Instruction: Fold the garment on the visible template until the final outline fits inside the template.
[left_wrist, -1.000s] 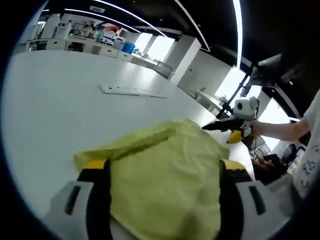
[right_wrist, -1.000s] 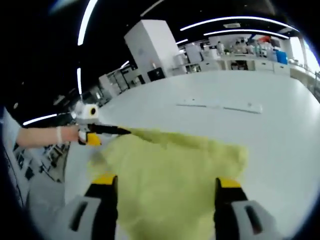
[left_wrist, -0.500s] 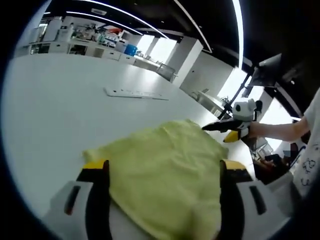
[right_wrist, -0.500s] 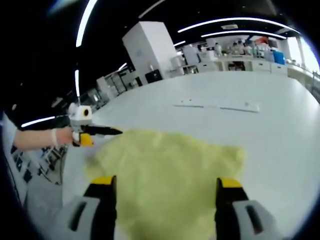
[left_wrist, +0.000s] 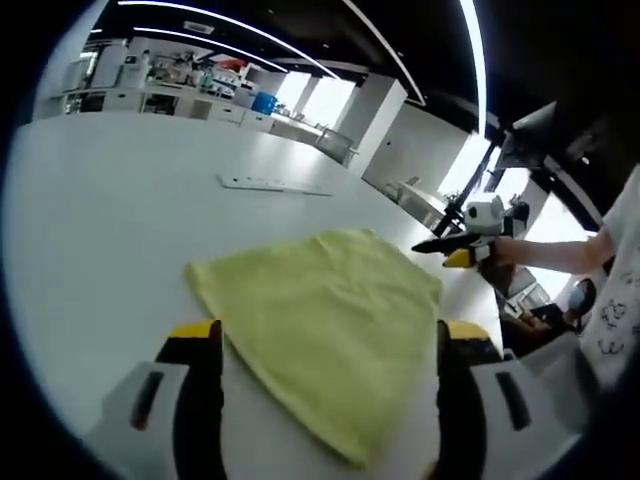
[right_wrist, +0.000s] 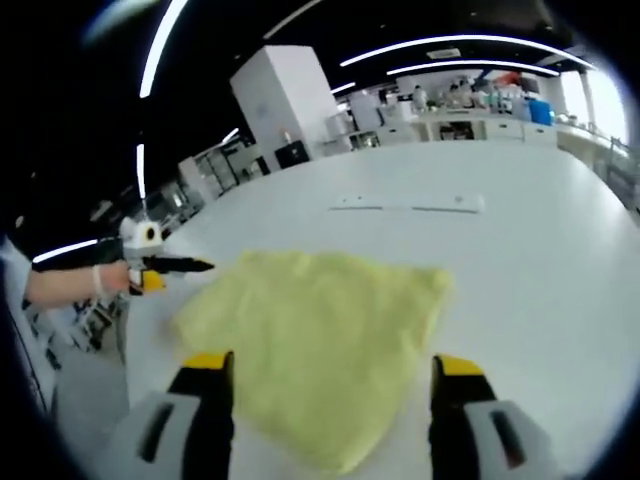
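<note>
Broad white table (left_wrist: 110, 220), bare on all sides of the yellow cloth (left_wrist: 320, 330), which lies flat and low. Only other thing on top: a thin white strip (left_wrist: 275, 186) well beyond the cloth's far edge. Right gripper (left_wrist: 440, 245) off one cloth corner, left gripper (right_wrist: 190, 266) off the opposite side, both apart from it.

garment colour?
Plain pale yellow-green garment, no pattern visible; shows best in the left gripper view.
</note>
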